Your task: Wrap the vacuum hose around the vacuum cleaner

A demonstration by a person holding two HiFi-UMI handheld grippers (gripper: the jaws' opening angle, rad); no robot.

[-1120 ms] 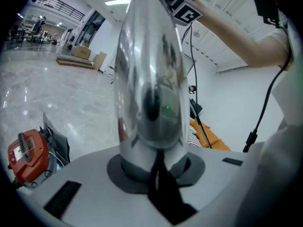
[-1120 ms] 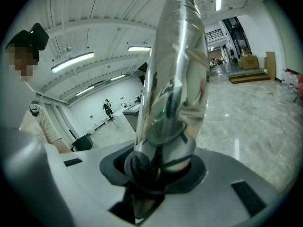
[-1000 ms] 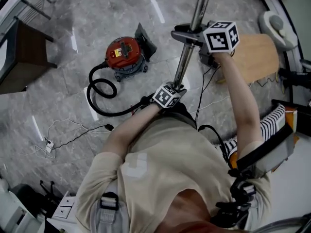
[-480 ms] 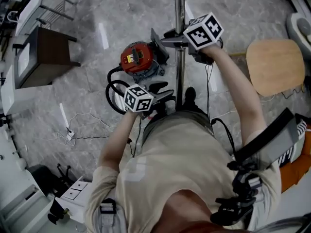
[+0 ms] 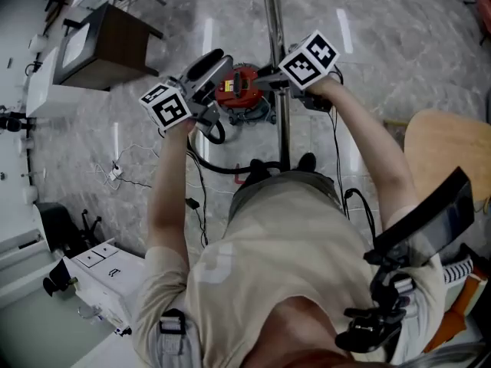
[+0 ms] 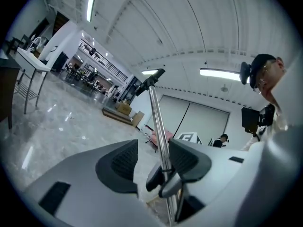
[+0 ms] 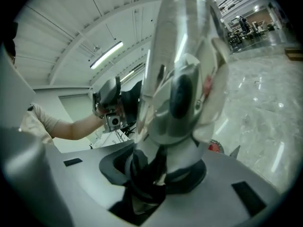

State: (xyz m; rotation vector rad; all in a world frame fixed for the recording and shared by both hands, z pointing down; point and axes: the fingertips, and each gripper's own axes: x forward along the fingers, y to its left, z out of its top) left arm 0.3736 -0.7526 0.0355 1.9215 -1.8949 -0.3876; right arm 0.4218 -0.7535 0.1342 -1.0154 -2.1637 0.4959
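Note:
The red vacuum cleaner [image 5: 239,90] stands on the grey floor, and its black hose [image 5: 219,165] lies looped in front of it. A shiny metal wand [image 5: 272,18] stands upright over it. My right gripper [image 5: 279,75] is shut on that wand [image 7: 182,65], gripping it where it meets the dark hose end [image 7: 147,183]. My left gripper [image 5: 210,70] is raised left of the wand, pointing level toward it. Its jaws have just been opening and nothing is between them [image 6: 151,156]. The wand [image 6: 158,119] shows beyond them.
A dark cabinet [image 5: 107,41] stands at the upper left, a round wooden stool [image 5: 453,148] at the right. A white power strip with thin cables [image 5: 115,172] lies on the floor to the left. White equipment [image 5: 88,271] sits at the lower left.
My left gripper let go of the wand's lower part, opened, and swung up and to the left. The right gripper stayed shut on the wand, which now stands more upright.

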